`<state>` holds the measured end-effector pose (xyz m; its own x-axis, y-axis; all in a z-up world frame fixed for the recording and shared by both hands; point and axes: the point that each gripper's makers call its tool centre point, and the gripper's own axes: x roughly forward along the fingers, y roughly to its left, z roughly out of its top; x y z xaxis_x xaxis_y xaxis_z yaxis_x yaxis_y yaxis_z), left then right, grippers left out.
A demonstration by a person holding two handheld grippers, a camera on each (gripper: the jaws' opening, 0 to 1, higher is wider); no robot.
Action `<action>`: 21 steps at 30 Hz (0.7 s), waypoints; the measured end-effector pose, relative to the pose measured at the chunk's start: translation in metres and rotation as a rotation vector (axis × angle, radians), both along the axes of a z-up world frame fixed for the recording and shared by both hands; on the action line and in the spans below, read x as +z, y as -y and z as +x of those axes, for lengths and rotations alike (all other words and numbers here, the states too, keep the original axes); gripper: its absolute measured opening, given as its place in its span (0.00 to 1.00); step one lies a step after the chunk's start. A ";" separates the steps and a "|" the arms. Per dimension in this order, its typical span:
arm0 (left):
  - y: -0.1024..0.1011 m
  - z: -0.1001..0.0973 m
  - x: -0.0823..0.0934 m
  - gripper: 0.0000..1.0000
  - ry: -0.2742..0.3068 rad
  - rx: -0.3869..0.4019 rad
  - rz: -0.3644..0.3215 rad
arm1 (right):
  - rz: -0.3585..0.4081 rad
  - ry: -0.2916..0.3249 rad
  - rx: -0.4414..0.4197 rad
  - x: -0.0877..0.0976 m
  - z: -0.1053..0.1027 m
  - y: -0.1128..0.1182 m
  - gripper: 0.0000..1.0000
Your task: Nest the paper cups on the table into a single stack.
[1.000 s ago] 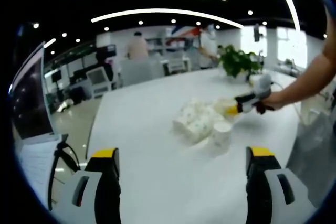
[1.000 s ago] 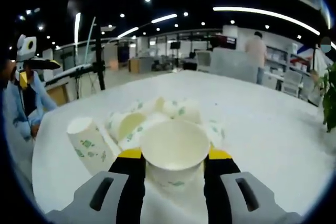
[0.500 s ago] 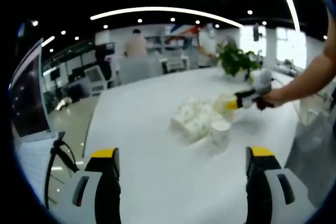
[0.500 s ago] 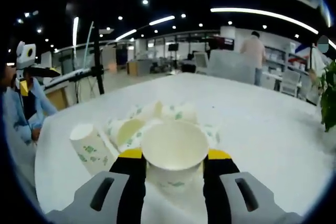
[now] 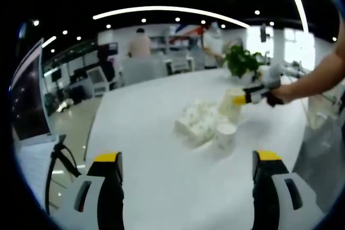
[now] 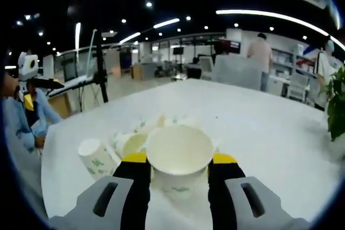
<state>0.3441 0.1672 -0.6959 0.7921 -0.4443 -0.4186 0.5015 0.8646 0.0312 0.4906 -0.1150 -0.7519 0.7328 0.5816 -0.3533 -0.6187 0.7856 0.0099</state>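
since the right gripper has its jaws clamped on the wall of one paper cup, mouth toward the camera, that cup hangs above the table, over the pile of loose cups. in the left gripper view the same cup shows pale and tilted, held over the pile near the right gripper. one upright cup stands just beside the pile; in the right gripper view it's at the left. left gripper jaws stand wide apart, nothing between them, well back from the cups. judgement: paper cups are very light, thin-walled, crush easily, so squeeze gently on the side wall near the stiffer rolled rim. held cup's rim looks round, not pinched. lying cups will probably roll or skid on the smooth white top if nudged. plant behind the pile, out of the way.
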 end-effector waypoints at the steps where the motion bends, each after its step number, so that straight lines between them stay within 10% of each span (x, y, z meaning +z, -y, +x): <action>1: 0.001 0.000 -0.001 0.99 -0.003 -0.002 0.000 | -0.001 0.002 0.000 0.002 0.000 0.000 0.38; 21: 0.002 -0.003 0.004 0.99 -0.011 -0.024 0.002 | -0.008 0.030 0.004 0.032 -0.013 0.015 0.38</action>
